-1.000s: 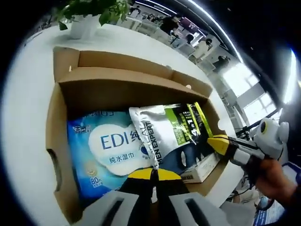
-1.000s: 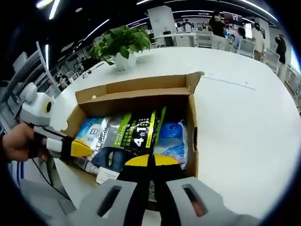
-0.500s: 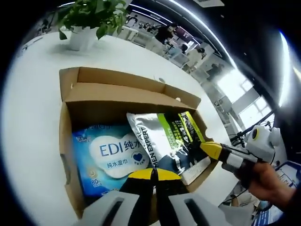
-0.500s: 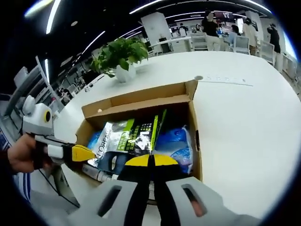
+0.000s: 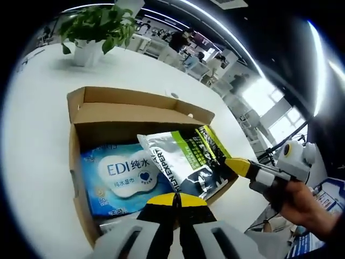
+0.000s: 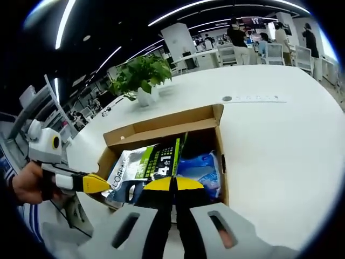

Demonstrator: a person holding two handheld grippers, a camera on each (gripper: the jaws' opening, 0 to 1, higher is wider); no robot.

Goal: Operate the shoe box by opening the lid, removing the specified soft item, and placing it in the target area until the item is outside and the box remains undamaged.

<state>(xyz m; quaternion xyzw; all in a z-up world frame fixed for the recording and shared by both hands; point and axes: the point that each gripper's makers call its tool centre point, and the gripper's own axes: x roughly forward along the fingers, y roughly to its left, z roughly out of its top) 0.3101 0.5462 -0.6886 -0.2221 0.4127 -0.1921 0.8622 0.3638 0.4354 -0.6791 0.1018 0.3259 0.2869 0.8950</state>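
Shoe box (image 5: 81,156) sits open on the white desk (image 6: 269,140), near a potted plant (image 5: 97,27). Both grippers' jaws pinch the silver pouch (image 5: 183,162) above blue wipes (image 5: 124,172).

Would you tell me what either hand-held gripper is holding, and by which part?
Both grip the silver L'Oreal pouch: the left hand-held gripper by its near edge, the right hand-held gripper by its opposite side edge.
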